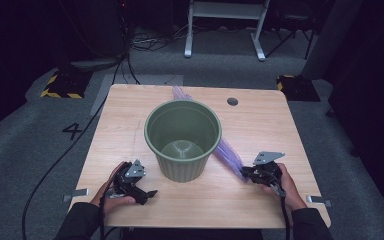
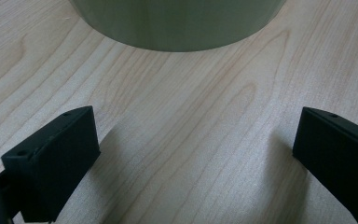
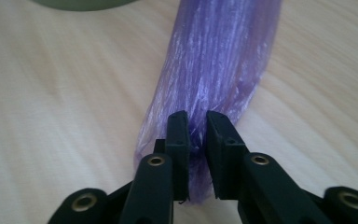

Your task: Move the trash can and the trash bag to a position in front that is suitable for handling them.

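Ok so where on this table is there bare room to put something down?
Bare wood lies left of the green bin up to the table edge, across the far right corner past the small round hole, and along the near edge between the left gripper and the right gripper. It's crowded where the purple bag runs behind the bin.

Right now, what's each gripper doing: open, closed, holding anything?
Left gripper: open, holding nothing, facing the green bin.
Right gripper: closed on the end of the purple plastic bag.
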`<move>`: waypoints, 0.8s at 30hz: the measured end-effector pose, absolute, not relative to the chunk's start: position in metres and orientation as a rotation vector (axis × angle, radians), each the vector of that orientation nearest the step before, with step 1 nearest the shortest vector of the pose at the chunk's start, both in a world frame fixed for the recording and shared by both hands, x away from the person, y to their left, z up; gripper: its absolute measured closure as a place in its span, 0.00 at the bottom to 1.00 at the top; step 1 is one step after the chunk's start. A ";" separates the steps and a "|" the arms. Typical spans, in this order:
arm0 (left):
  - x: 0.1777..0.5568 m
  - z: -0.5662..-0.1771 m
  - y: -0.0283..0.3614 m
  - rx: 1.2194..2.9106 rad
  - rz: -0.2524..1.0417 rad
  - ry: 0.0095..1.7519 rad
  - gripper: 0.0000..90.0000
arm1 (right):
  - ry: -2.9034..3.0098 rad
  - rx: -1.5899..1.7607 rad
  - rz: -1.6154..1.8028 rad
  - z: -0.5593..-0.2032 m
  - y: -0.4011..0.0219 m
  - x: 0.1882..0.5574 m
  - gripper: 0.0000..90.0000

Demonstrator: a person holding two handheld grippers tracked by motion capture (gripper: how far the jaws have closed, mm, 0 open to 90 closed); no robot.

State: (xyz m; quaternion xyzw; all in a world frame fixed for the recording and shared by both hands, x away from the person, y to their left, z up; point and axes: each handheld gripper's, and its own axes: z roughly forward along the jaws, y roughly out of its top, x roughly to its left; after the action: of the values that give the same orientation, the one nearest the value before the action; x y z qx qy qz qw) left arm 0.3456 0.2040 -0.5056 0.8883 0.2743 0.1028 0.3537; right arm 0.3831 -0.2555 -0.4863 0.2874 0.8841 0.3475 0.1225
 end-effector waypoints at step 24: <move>0.346 -0.506 0.204 2.296 0.266 0.710 0.00 | 2.462 0.785 1.014 -0.460 -0.262 0.371 0.65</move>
State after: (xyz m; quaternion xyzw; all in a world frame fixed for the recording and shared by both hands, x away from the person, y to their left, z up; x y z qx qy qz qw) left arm 0.3456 0.2040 -0.5056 0.8882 0.2744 0.1028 0.3539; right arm 0.3706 -0.2615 -0.4597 0.2780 0.8721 0.3592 0.1819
